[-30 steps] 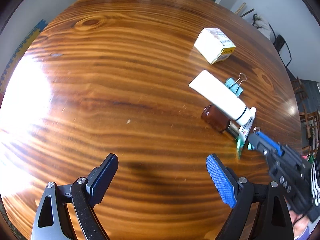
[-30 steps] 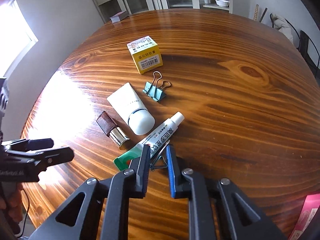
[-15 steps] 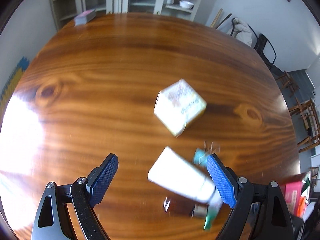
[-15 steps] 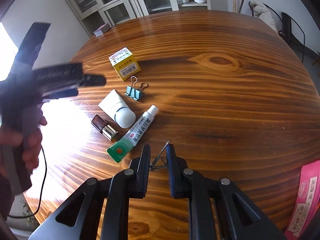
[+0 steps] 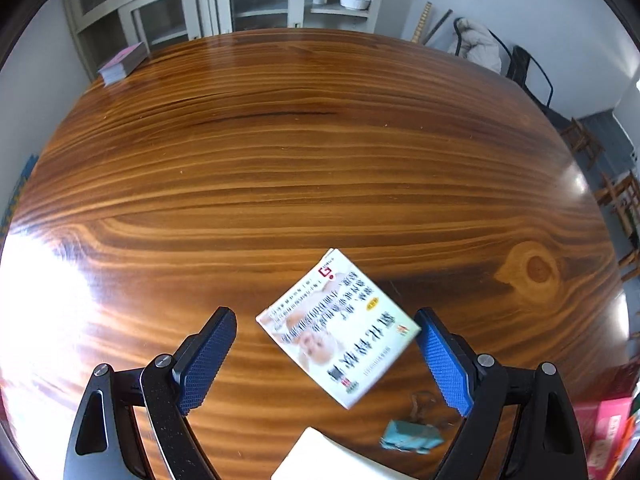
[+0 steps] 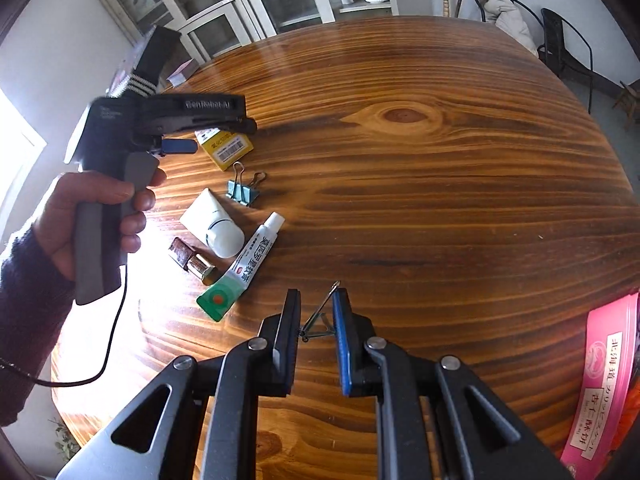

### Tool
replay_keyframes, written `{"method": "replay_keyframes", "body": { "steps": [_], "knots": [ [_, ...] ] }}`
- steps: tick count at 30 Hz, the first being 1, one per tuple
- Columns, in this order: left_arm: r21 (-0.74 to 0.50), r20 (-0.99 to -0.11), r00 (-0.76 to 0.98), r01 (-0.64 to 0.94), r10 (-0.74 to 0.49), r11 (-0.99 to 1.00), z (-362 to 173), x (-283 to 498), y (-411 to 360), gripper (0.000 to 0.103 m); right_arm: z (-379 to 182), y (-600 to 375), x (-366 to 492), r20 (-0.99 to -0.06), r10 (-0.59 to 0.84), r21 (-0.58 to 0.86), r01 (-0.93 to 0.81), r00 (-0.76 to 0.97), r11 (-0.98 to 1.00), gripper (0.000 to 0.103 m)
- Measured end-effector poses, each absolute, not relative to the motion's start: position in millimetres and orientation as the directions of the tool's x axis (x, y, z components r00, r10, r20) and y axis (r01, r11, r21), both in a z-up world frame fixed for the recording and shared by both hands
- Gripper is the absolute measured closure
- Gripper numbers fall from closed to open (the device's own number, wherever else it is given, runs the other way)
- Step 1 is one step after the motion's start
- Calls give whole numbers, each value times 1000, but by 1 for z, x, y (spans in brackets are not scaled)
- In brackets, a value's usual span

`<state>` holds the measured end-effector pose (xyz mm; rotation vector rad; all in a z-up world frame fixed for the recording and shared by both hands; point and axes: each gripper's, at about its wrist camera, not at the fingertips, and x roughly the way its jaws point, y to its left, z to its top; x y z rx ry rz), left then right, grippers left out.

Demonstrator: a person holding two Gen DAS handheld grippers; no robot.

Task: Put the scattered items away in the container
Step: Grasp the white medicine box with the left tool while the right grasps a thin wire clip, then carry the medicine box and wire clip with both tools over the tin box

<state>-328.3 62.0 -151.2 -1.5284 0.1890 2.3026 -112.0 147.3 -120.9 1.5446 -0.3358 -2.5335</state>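
Left gripper [image 5: 324,356] has swung over the medicine box [image 5: 340,330], fingers spread wide.
Right gripper [image 6: 316,320], nearer than the box, pinches a binder clip [image 6: 317,322].

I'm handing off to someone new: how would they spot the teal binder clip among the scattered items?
On the round wooden table, find the cluster of items near its left side. The teal binder clip lies between the yellow medicine box and the white tube. It is the only small teal piece there, with two wire loop handles.
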Motion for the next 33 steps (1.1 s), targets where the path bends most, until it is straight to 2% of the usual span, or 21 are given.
{"method": "replay_keyframes", "body": {
  "steps": [2, 4, 8, 19, 33],
  "knots": [
    [-96, -909, -344, -374, 234, -922, -157, -330, 60, 15, -122, 148, -113, -854, -246, 271, 12, -458, -962, 85],
    [-78, -903, -365, -378, 226, -922, -156, -326, 58, 36, -121, 148, -113, -853, -248, 273, 12, -459, -962, 85],
    [-120, -898, -355, -373, 261, -920, -151, -318, 50, 36, -118, 145, -111, -846, -256, 277, 25, -467, -961, 85],
    [-115, -882, -381, -395, 276, -911, -108, -254, 34, 36, -95, 151, -98, -818, -286, 307, 42, -499, -951, 85],
    [-138, -872, -343, -512, 349, -848, -73, -156, 113, 36, -65, 227, -36, -790, -253, 322, -26, -559, -947, 85]
  ]
}}
